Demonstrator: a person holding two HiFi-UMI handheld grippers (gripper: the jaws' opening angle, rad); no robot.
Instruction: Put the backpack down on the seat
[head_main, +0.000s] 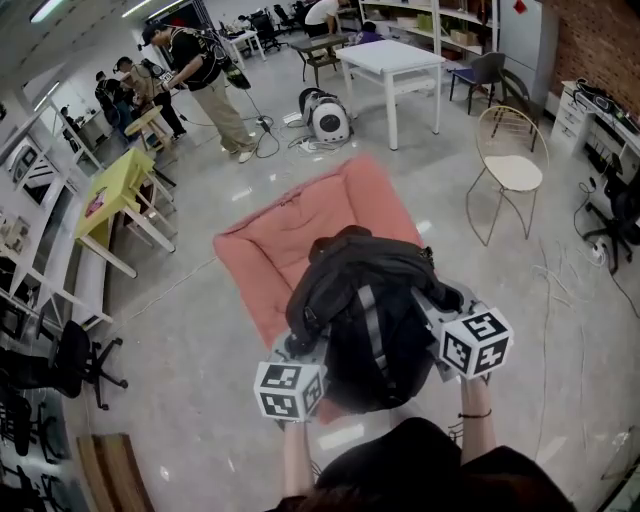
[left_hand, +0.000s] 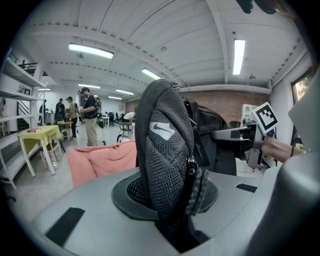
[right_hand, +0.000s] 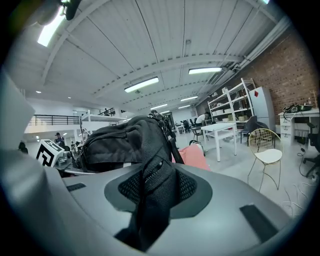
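A black backpack hangs in the air between my two grippers, over the near edge of the pink cushion seat that lies on the floor. My left gripper holds its left side and my right gripper its right side; the bag hides both sets of fingertips in the head view. In the left gripper view my left gripper is shut on a padded mesh part of the backpack. The right gripper view shows my right gripper shut on black mesh fabric of the backpack, with the pink seat behind.
A white table and a white round machine stand beyond the seat. To the right are a wire chair and floor cables. A yellow table, an office chair and several people are at the left.
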